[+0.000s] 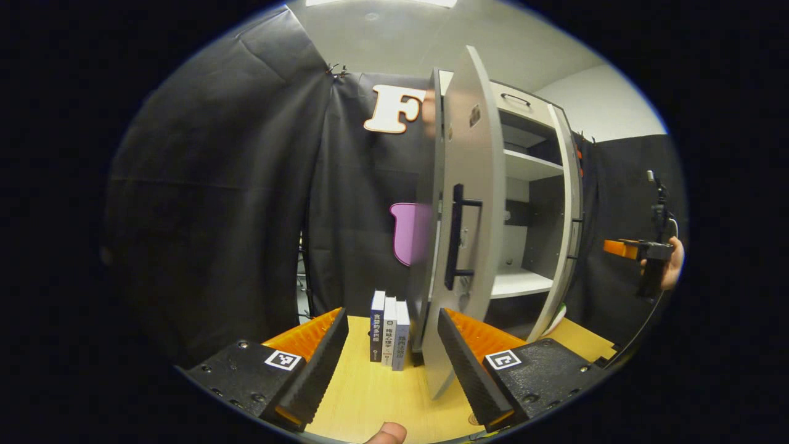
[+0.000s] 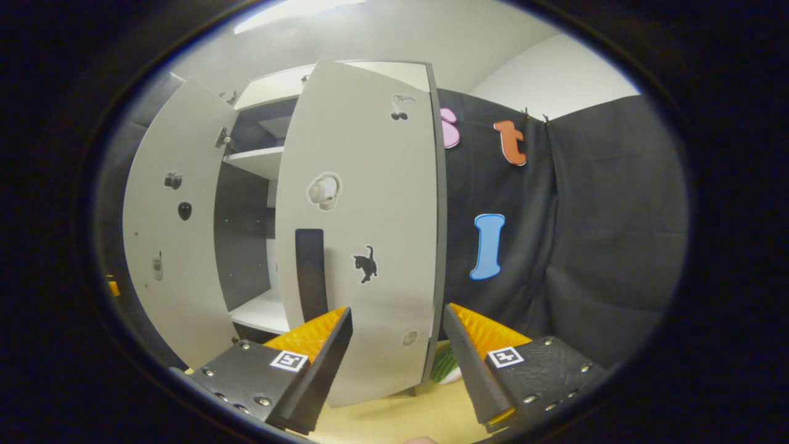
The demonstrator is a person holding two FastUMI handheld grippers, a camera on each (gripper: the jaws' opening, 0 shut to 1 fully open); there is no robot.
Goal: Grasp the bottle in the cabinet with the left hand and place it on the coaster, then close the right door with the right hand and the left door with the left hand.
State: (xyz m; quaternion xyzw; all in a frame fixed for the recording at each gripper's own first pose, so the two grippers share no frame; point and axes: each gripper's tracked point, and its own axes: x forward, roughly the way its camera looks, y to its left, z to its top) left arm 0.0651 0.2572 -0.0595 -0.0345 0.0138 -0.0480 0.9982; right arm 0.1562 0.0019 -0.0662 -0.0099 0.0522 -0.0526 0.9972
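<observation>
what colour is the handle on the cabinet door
Black. The handle is a vertical bar on the pale grey left door, clearest in the left gripper view.

Smooth matt grey panels are noted on the cabinet doors point(image 2: 363, 203), pale wood grain on the worktop point(image 1: 376, 394), ridged faces on the fingers point(image 1: 462, 364).

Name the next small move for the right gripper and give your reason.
Probably push the right gripper forward against the right door to swing it shut. Its fingers are spread with nothing between them, right in front of that door's face, and both this door and the left door stand open on the cabinet's shelves.
</observation>
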